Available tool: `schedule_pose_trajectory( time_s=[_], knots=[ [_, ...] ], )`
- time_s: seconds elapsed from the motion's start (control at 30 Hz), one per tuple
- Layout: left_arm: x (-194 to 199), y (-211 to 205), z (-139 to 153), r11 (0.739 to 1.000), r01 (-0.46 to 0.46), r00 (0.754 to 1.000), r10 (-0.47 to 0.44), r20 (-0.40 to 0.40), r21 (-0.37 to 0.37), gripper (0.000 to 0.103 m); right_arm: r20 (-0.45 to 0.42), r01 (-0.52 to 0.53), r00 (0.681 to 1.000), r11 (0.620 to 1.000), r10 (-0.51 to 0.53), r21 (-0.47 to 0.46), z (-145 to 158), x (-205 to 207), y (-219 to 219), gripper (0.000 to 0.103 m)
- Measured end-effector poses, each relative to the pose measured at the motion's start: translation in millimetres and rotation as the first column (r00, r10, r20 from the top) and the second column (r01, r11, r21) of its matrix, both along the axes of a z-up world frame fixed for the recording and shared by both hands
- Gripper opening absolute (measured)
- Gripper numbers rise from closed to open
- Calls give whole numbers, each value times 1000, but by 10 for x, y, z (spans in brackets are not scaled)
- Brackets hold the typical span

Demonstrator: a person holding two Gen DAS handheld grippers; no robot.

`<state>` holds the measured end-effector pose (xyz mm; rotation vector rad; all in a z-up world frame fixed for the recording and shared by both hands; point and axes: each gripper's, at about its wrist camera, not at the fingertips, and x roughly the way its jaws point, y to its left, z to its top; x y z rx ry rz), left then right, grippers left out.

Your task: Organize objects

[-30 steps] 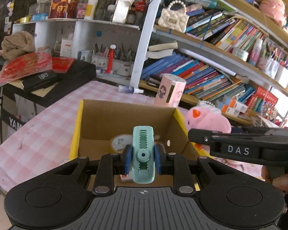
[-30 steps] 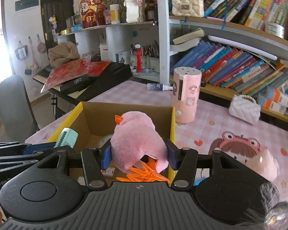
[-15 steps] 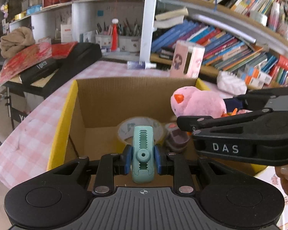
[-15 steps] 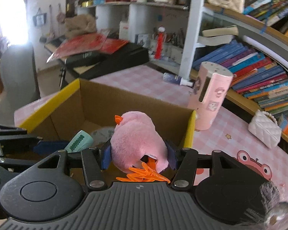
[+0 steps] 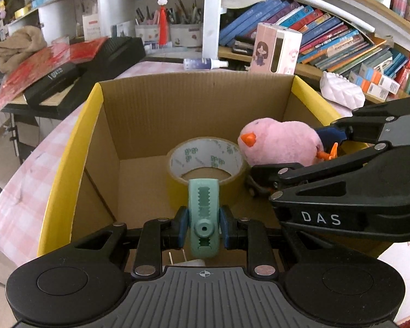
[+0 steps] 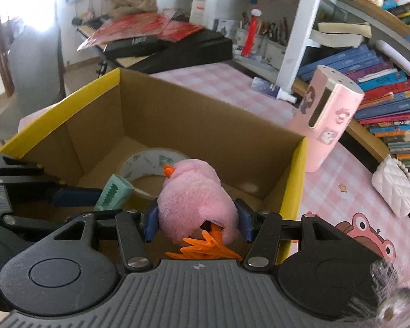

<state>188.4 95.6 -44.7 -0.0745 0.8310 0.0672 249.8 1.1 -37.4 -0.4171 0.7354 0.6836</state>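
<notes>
An open cardboard box (image 5: 68, 147) (image 6: 295, 180) with yellow rim flaps stands on the pink checked table. A roll of tape (image 5: 207, 161) (image 6: 147, 161) lies on its floor. My left gripper (image 5: 203, 231) (image 6: 101, 195) is shut on a teal toothed clip (image 5: 204, 218) (image 6: 113, 192), held inside the box just in front of the tape. My right gripper (image 6: 196, 218) (image 5: 317, 150) is shut on a pink plush chick (image 6: 196, 199) (image 5: 281, 142) with an orange beak and feet. It hangs inside the box at the right, beside the tape roll.
A pink cylindrical container (image 6: 328, 120) (image 5: 276, 49) and a small spray bottle (image 6: 273, 88) (image 5: 202, 63) stand on the table behind the box. A white quilted purse (image 6: 396, 188) (image 5: 341, 93) lies right of it. Bookshelves rise behind; a black keyboard case (image 5: 90, 63) sits at left.
Both grippers have sunk forward into the box with their loads. The tape roll on the box floor has come into full view, and the chick now sits below the rim.
</notes>
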Motion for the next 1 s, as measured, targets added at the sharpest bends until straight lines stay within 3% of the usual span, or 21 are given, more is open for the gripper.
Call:
schedule_pose_trajectory(
  time_s=[0.43, 0.6, 1.0],
  knots=[
    [-73, 27, 63, 1000, -16, 999, 17, 36, -12, 28, -13, 8, 1000, 1000, -8, 8, 11, 17, 2, 54],
    [-196, 51, 172, 999, -35, 996, 36, 82, -19, 48, 11, 36, 999, 998, -36, 53, 108, -42, -64, 59],
    [-646, 82, 452, 996, -83, 976, 87, 199, -28, 74, 107, 124, 984, 981, -141, 149, 421, -374, -284, 69]
  ],
)
